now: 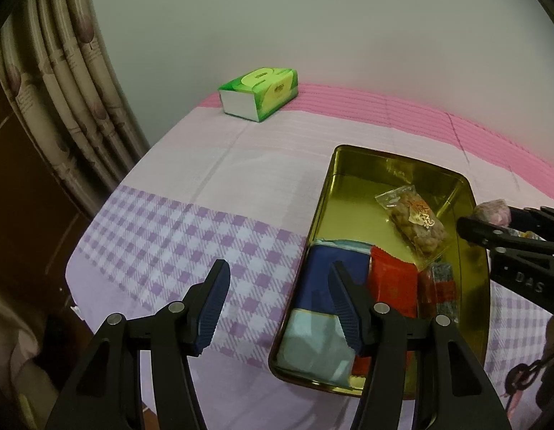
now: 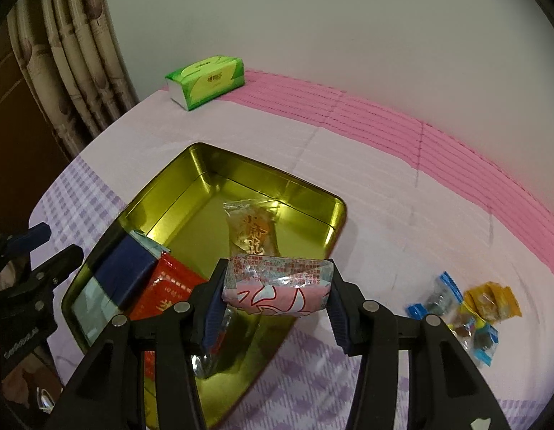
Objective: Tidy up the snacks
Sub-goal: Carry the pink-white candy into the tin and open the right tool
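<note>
My left gripper (image 1: 278,306) hangs open and empty, one finger over the checked cloth (image 1: 162,247), the other over the gold tin (image 1: 348,157). My right gripper (image 2: 275,295) clamps a pink-and-white snack packet (image 2: 277,283) over the tin's near edge; loose candies (image 2: 467,313) lie to its right.

One gold tin (image 2: 314,193); four snack packets inside it; one pink packet (image 2: 277,286); three loose packets on the surface; one tissue pack (image 2: 208,80).
</note>
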`<state>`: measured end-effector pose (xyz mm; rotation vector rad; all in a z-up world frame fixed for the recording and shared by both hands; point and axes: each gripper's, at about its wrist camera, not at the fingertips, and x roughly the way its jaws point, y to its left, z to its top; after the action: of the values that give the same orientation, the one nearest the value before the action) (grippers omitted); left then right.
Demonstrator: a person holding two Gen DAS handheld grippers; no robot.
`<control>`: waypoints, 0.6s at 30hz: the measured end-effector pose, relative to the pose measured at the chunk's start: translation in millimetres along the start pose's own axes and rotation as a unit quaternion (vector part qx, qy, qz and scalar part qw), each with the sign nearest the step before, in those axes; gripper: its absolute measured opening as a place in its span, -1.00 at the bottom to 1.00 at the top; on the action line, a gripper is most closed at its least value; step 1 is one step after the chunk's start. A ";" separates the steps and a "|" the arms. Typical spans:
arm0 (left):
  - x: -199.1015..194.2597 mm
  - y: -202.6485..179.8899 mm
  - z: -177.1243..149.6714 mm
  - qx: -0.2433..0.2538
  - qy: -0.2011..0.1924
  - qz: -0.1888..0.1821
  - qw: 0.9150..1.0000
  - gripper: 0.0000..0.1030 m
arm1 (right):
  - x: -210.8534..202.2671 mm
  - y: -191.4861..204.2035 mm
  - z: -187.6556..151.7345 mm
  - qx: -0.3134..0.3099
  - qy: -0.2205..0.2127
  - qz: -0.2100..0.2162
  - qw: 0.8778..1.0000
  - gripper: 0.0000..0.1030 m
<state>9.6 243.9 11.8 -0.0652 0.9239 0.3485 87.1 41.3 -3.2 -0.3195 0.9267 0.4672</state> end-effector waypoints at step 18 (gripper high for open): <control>2.1 3.6 -0.2 -0.010 0.006 0.009 1.000 0.13 | -7.0 -27.0 -10.5 -0.023 0.026 -0.011 0.999 -0.09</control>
<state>9.4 247.7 10.3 -0.0785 0.9328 0.3741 90.3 11.7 -1.7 -0.3849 0.9625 0.4615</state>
